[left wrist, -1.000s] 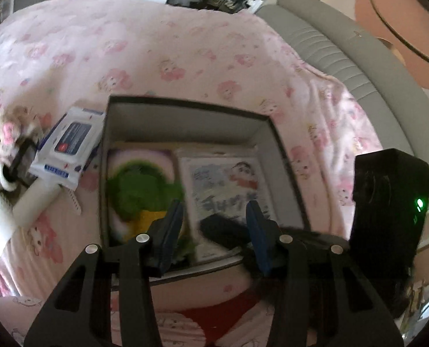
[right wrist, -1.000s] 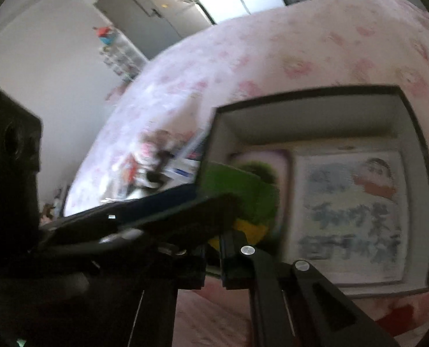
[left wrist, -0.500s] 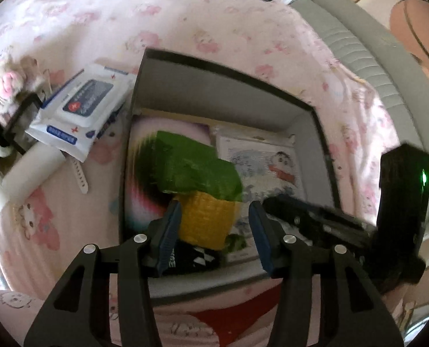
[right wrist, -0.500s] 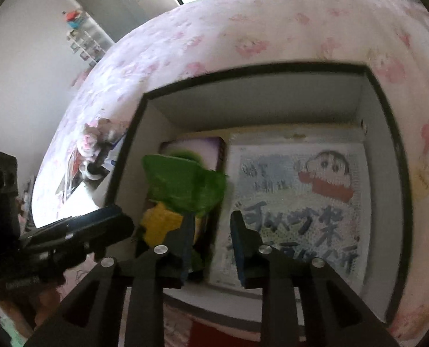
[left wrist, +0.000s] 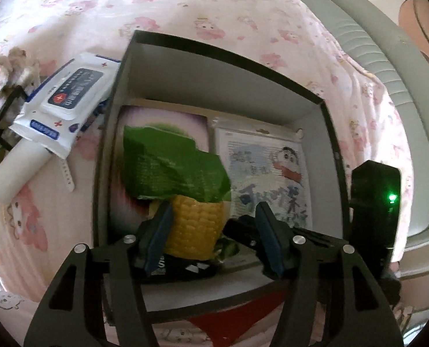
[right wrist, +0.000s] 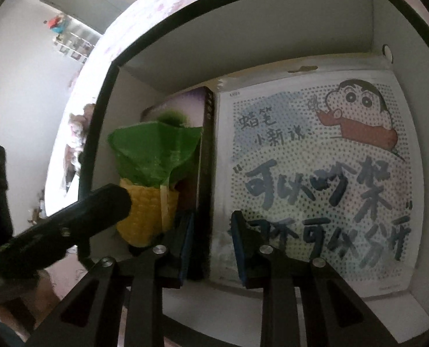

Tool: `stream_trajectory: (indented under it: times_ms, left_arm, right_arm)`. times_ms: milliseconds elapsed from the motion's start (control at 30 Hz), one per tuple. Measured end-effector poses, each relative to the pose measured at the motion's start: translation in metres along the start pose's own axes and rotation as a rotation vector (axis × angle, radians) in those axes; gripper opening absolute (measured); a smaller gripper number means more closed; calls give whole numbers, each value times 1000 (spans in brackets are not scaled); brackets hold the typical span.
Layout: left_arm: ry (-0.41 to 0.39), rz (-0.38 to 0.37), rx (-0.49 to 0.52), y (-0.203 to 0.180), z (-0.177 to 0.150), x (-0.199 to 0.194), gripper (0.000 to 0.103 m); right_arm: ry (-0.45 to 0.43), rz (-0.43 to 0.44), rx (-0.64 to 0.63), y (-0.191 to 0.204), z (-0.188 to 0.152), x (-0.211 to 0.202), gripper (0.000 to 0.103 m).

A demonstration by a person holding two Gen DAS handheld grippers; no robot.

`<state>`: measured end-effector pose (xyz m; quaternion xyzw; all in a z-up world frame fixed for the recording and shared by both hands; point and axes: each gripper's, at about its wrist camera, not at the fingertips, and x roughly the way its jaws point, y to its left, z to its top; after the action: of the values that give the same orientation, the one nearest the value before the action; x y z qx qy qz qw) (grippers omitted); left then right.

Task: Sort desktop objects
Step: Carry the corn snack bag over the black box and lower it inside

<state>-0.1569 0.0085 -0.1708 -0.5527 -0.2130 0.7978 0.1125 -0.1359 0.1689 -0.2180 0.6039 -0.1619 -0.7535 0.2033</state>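
A black-rimmed grey box (left wrist: 220,86) lies on the pink bed sheet. In it lie a pink notebook (left wrist: 168,118), a cartoon-printed packet (left wrist: 266,170) and a corn toy (left wrist: 194,225) with a green leaf. My left gripper (left wrist: 214,234) is open over the box's near edge, its jaws on either side of the corn toy without closing on it. My right gripper (right wrist: 211,237) is open and empty, low inside the box (right wrist: 243,37), over the seam between the notebook (right wrist: 205,150) and the cartoon packet (right wrist: 315,173). The corn toy (right wrist: 145,211) lies to its left.
Left of the box lie a wet-wipes pack (left wrist: 64,98), a white tube (left wrist: 14,170), a plush toy (left wrist: 3,66) and a black clip (left wrist: 3,115). A grey cushioned edge (left wrist: 388,72) runs along the right. The other gripper's body (left wrist: 373,202) stands at the box's right side.
My right gripper has dropped deep into the box, closer to the packet. My left gripper has moved closer over the corn toy, which now lies between its open jaws.
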Motion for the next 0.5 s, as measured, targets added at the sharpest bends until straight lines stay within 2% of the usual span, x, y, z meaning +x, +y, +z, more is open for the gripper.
stream_trajectory:
  times_ms: [67, 300, 400, 500]
  left_arm:
    - [8, -45, -3, -2, 0, 0, 59]
    - [40, 62, -8, -6, 0, 12, 59]
    - [78, 68, -26, -6, 0, 24, 62]
    - [69, 34, -62, -7, -1, 27, 65]
  right_arm:
    - [-16, -9, 0, -1, -2, -5, 22]
    - [-16, 16, 4, -4, -4, -10, 23]
    - [-10, 19, 0, -4, -3, -10, 22]
    - [-22, 28, 16, -7, 1, -13, 22]
